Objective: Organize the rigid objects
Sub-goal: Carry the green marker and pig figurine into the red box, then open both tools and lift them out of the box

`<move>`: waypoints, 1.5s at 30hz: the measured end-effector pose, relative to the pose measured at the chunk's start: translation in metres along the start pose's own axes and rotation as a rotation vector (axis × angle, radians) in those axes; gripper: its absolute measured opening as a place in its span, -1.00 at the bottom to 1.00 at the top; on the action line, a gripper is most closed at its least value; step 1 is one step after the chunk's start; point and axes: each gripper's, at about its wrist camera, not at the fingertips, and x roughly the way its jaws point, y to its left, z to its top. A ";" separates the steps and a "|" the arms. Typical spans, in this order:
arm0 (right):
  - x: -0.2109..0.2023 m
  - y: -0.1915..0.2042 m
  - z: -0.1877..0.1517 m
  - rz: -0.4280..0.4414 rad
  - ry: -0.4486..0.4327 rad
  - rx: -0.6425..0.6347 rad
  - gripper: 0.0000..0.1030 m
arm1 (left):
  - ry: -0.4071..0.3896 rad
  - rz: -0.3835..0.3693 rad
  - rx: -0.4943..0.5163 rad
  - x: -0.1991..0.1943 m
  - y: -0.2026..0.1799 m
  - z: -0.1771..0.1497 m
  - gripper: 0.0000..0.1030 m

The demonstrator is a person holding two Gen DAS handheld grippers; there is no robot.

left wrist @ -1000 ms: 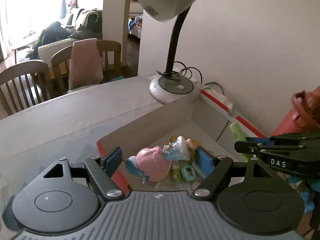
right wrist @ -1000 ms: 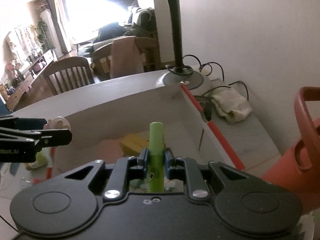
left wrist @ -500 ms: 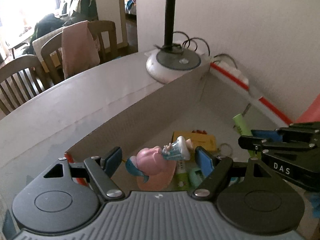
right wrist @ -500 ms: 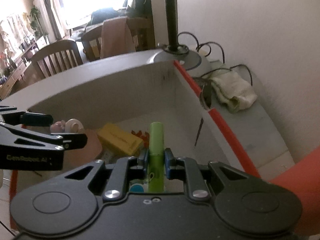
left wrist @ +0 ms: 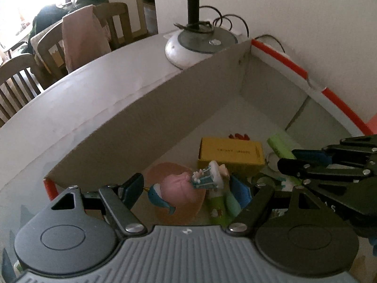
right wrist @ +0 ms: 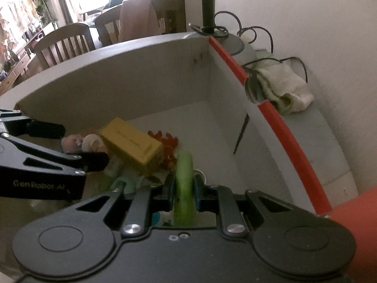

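**Nearly there: two toys held above the box**

Now we have both grippers tilted down into the grey cardboard box (left wrist: 179, 108), our landmark throughout. Its red-edged rim runs along the wall side, and a lamp base (left wrist: 200, 44) sits just beyond its far corner.

On the box floor lie a yellow carton (left wrist: 231, 152) and, beside it, a small red piece (right wrist: 168, 141), so we judge some sorting already done.

Our left gripper (left wrist: 186, 188) holds a pink figurine (left wrist: 181, 187) between widely spread fingers, above the near end of the box; whether the pads truly press it we cannot tell. Our right gripper (right wrist: 185, 187) is clamped tight on a green tube (right wrist: 185, 179), nearer the red-edged side of the box.

What is left, we judge, is to release both inside the box. Other small items beneath the grippers are too blurred to name.
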 end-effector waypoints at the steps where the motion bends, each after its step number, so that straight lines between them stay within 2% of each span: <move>1: 0.000 0.001 0.000 -0.003 0.002 -0.007 -0.69 | 0.004 -0.001 -0.003 0.001 0.000 0.000 0.54; 11: 0.004 0.000 0.003 0.009 0.027 0.011 -0.66 | 0.075 -0.030 -0.023 0.010 0.004 0.003 0.55; 21: -0.004 0.001 0.003 0.017 0.026 0.019 -0.54 | 0.102 0.001 -0.012 0.012 0.002 0.006 0.55; 32: -0.027 0.008 -0.002 0.042 0.002 0.012 -0.41 | 0.049 -0.014 -0.018 -0.006 0.005 -0.001 0.55; 45: -0.067 0.018 -0.005 0.081 -0.055 -0.004 -0.19 | -0.056 -0.029 -0.050 -0.056 0.012 -0.015 0.55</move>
